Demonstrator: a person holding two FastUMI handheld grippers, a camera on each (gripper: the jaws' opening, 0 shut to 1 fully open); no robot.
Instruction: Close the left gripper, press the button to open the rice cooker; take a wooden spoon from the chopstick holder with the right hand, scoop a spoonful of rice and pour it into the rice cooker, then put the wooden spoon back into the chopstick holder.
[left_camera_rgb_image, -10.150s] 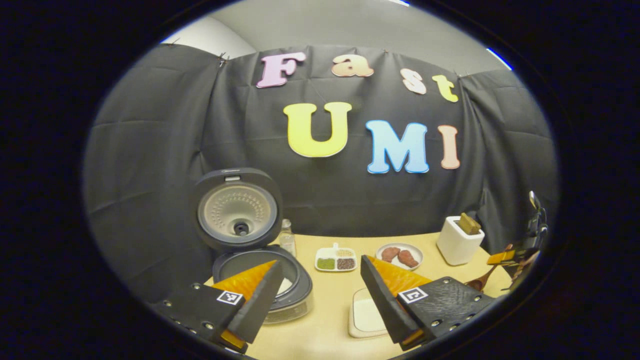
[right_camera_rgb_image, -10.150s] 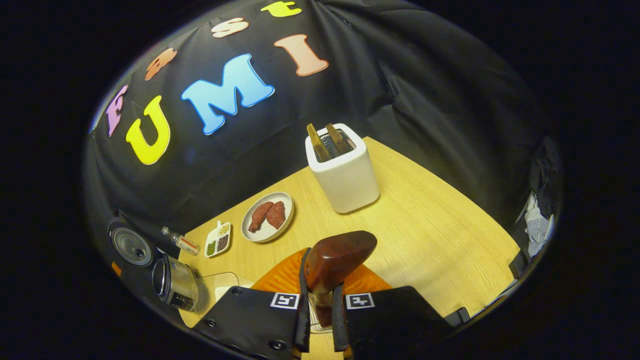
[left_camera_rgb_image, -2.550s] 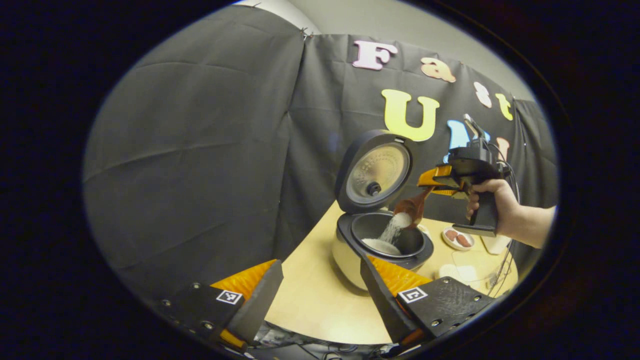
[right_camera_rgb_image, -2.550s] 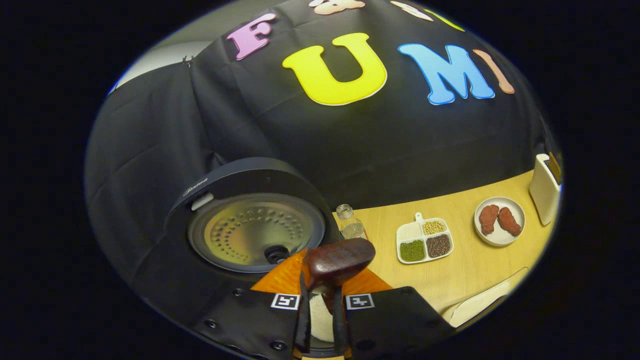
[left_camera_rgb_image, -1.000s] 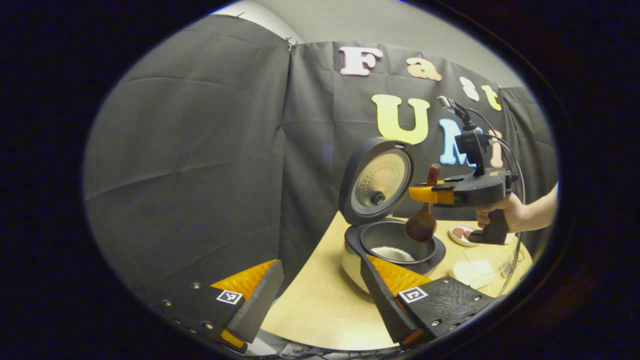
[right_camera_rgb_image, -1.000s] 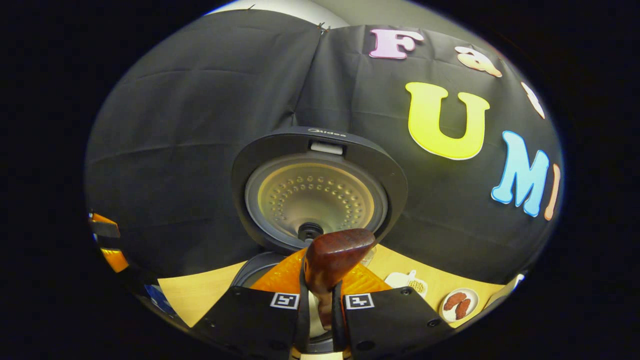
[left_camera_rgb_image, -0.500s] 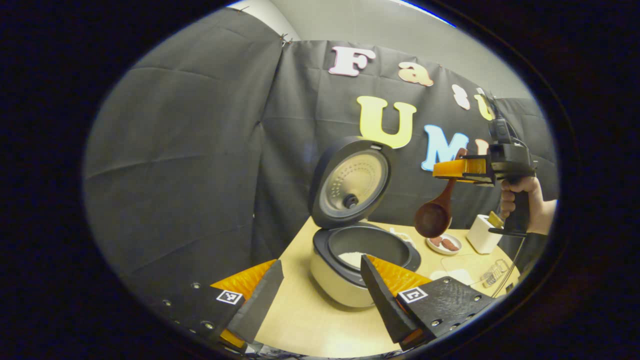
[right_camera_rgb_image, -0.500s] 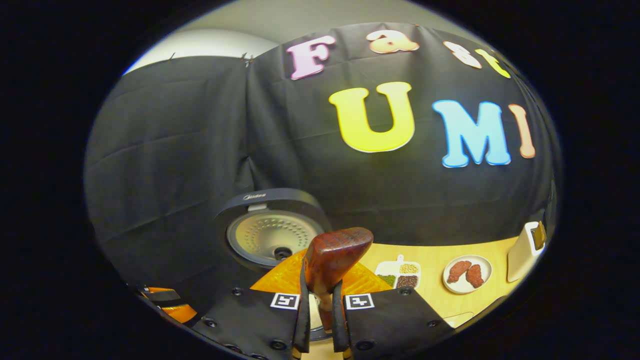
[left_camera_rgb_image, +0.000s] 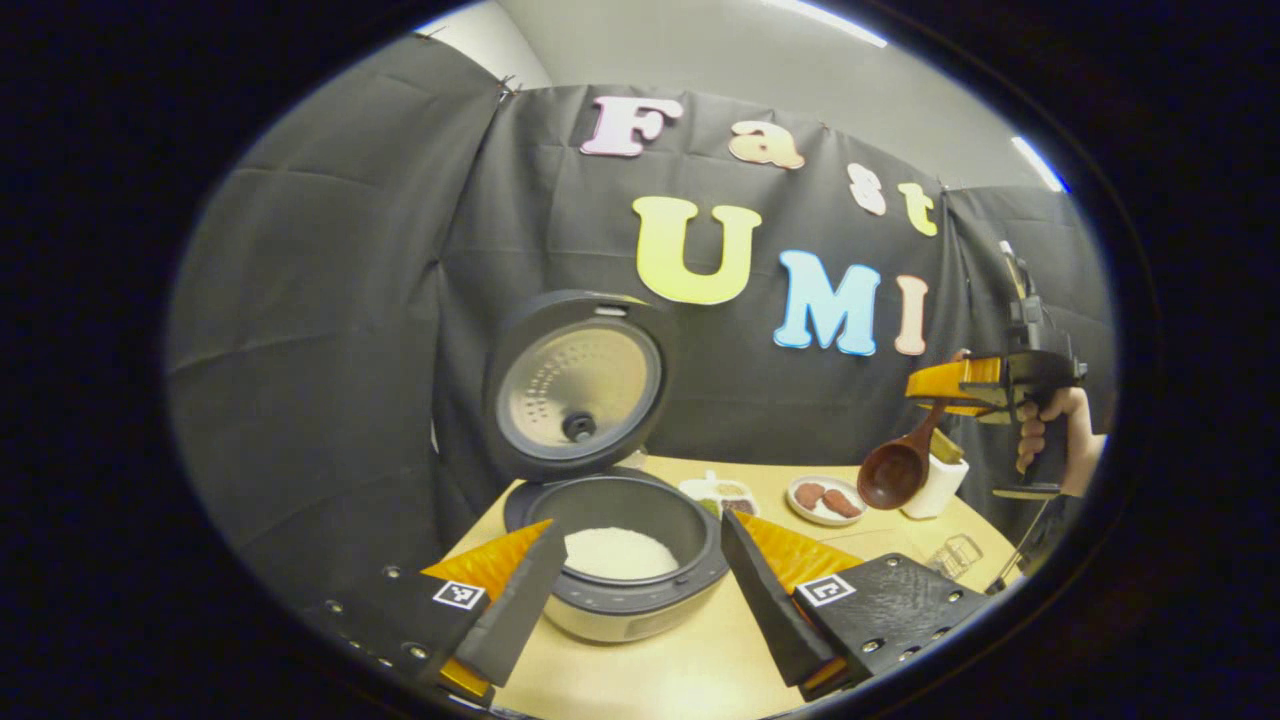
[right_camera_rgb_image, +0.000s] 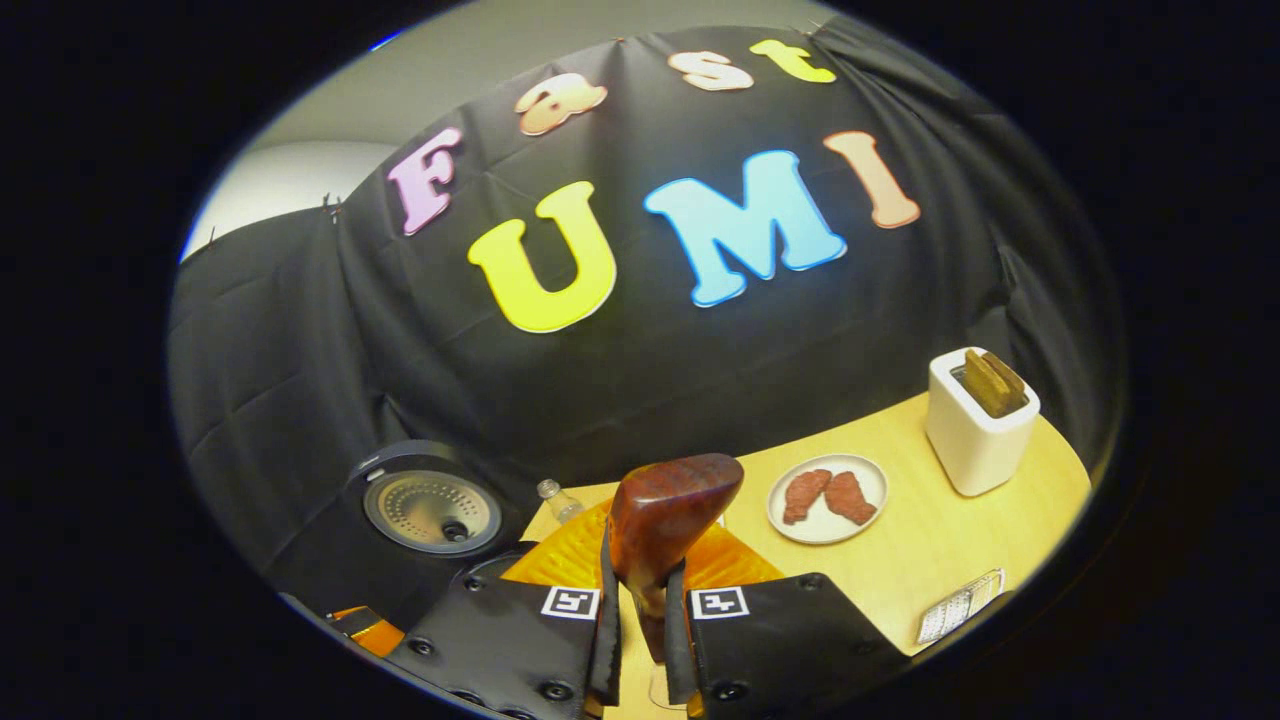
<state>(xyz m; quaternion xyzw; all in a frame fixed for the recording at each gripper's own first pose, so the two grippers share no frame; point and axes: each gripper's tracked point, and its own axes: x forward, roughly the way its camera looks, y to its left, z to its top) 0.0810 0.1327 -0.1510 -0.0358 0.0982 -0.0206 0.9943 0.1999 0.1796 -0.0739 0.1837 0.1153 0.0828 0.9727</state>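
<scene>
The rice cooker (left_camera_rgb_image: 625, 590) stands with its lid (left_camera_rgb_image: 575, 385) up and white rice (left_camera_rgb_image: 620, 550) in the pot. My left gripper (left_camera_rgb_image: 640, 530) is open just in front of it, holding nothing. Far right, a hand (left_camera_rgb_image: 1055, 425) holds my right gripper (left_camera_rgb_image: 955, 385) in the air. The wooden spoon (left_camera_rgb_image: 893, 472) hangs bowl-down from it, in front of the white chopstick holder (left_camera_rgb_image: 940, 485). In the right gripper view, my right gripper (right_camera_rgb_image: 640, 610) is shut on the wooden spoon's handle (right_camera_rgb_image: 670, 520). The chopstick holder (right_camera_rgb_image: 978, 425) stands at the right with a wooden utensil in it, and the cooker's lid (right_camera_rgb_image: 432, 510) is lower left.
A plate with two pieces of meat (right_camera_rgb_image: 825, 497) lies left of the holder. A sectioned dish of grains (left_camera_rgb_image: 722, 490) and a small bottle (right_camera_rgb_image: 555, 495) stand behind the cooker. A clear container (left_camera_rgb_image: 955, 553) sits near the table's (right_camera_rgb_image: 930, 545) front right edge.
My right gripper has carried the emptied spoon away from over the cooker, rightward and down towards the chopstick holder. The left gripper's view has swung to face the cooker, still open.
</scene>
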